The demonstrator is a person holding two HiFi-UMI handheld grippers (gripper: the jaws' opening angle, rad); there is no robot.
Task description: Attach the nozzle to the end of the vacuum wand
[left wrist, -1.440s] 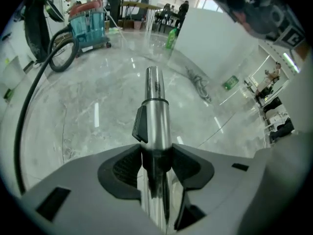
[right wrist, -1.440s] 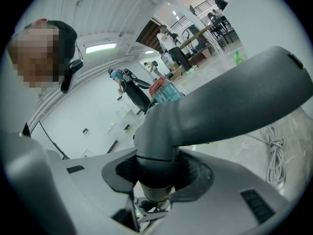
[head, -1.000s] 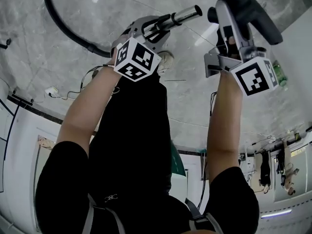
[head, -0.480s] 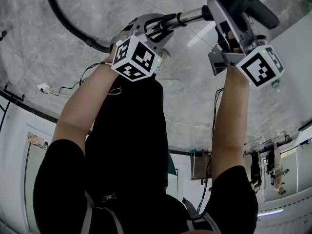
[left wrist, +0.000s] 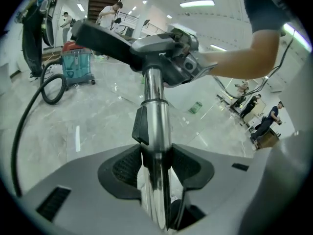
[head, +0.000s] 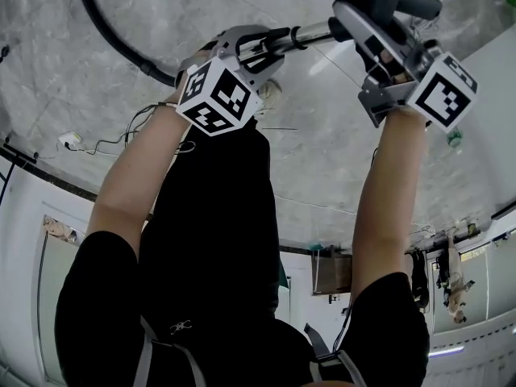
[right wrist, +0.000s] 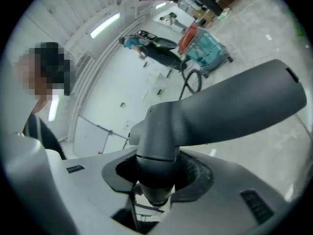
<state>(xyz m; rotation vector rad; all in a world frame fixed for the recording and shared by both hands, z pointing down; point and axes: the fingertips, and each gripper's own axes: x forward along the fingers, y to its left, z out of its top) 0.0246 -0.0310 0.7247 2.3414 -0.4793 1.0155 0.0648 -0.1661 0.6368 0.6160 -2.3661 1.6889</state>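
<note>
Wand [left wrist: 155, 106], a chrome tube trailing a black hose [head: 98, 22], hangs over the floor [head: 322, 160], clenched in the left hand-held gripper [left wrist: 155, 168]. Its tip meets the neck of the dark nozzle [right wrist: 220, 111], which the right hand-held gripper [right wrist: 156, 175] grasps by that neck, near the left one.

I see my black short sleeves [head: 93, 297], black trousers [head: 214, 216] and grey harness straps [head: 147, 359]. My left gripper [head: 272, 42] and right gripper [head: 355, 21] have grey shells. The left cube [head: 214, 97] and right cube [head: 443, 89] are white with black square markers. Black ribbed pads [left wrist: 125, 165] line the jaws.
</note>
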